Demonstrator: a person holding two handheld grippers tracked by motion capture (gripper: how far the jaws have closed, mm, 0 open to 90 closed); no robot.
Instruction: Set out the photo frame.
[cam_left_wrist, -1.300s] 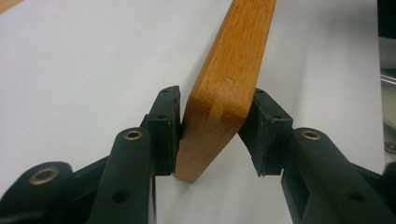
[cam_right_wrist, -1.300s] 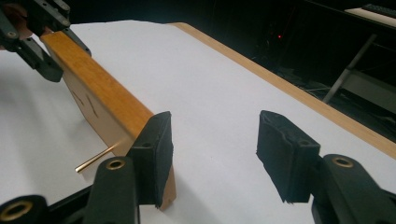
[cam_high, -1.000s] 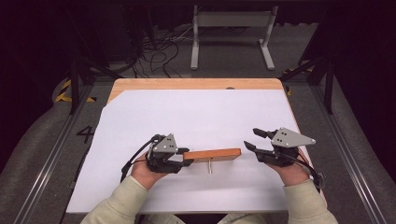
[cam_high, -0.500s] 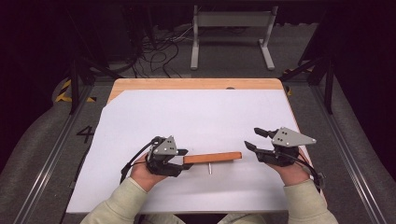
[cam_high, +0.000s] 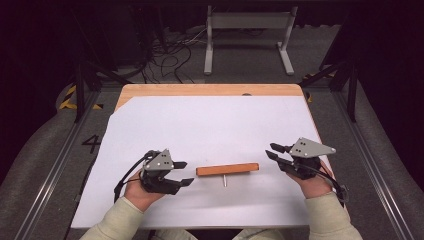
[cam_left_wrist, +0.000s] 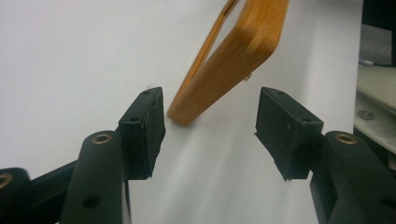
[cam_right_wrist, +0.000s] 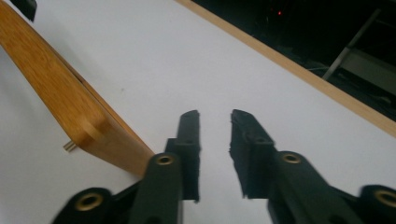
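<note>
Wooden block (cam_high: 227, 169) lies flat on the white sheet (cam_high: 210, 125) covering the table (cam_high: 200, 90), long axis running 9 to 3 o'clock, sitting toward the 6 o'clock side of the sheet between the two grippers. Small metal pin (cam_high: 224, 181) sticks out of its near long side, toward 6 o'clock.

Left gripper (cam_high: 182, 173) at 9 o'clock of the block, just beside its left end, not touching. Fingers (cam_left_wrist: 142, 130) apart, have just been opening; in the left gripper view the block's end (cam_left_wrist: 224, 65) is ahead of the tips, nothing between the pads.

Right gripper (cam_high: 272, 151) at 3 o'clock of the block, near its right end, clear gap. Its fingers (cam_right_wrist: 189, 140) stand a narrow gap apart, have just been closing, nothing between them. In the right gripper view the block (cam_right_wrist: 56, 98) lies off at 10 o'clock of the fingers, pin (cam_right_wrist: 69, 146) visible under its edge
</note>
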